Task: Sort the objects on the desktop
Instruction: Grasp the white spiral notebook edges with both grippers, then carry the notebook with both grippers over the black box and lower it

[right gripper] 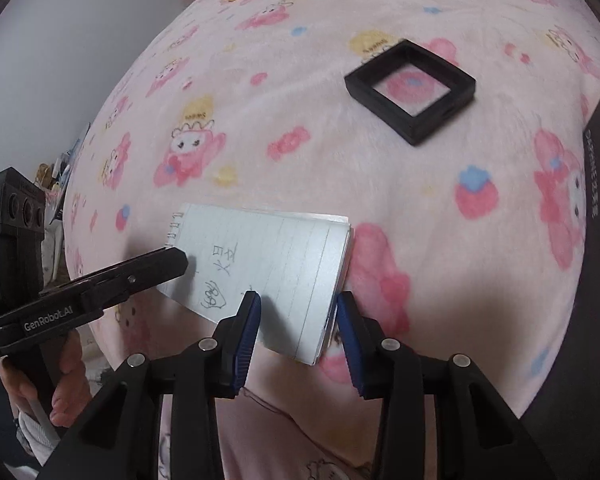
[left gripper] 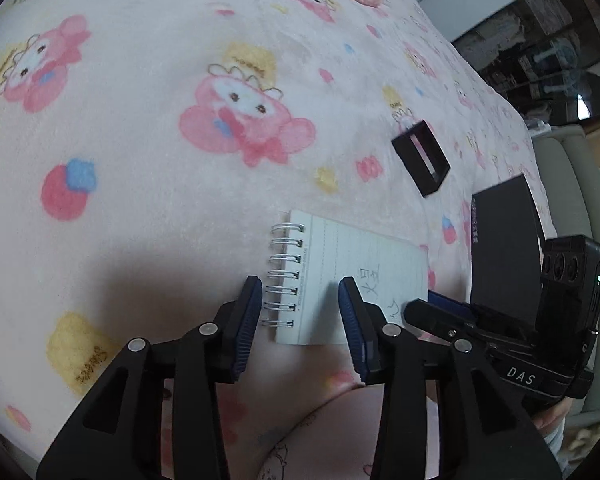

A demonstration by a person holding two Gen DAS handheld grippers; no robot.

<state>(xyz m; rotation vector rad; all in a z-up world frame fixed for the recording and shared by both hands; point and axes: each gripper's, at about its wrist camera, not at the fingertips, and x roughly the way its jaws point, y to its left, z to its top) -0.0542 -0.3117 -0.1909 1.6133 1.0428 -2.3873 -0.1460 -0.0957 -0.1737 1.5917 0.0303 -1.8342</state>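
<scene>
Both black plastic grippers (left gripper: 300, 320) (right gripper: 296, 322) have blue ribbed pads (left gripper: 246, 328), silver screws and white lettering.

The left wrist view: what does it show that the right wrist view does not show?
Only the left wrist view shows the notepad's full wire spiral and the glossy dark shelf beyond the blanket. Only the right wrist view shows a hand gripping the left gripper. Both show the notepad, the black square frame and the pink blanket.
</scene>
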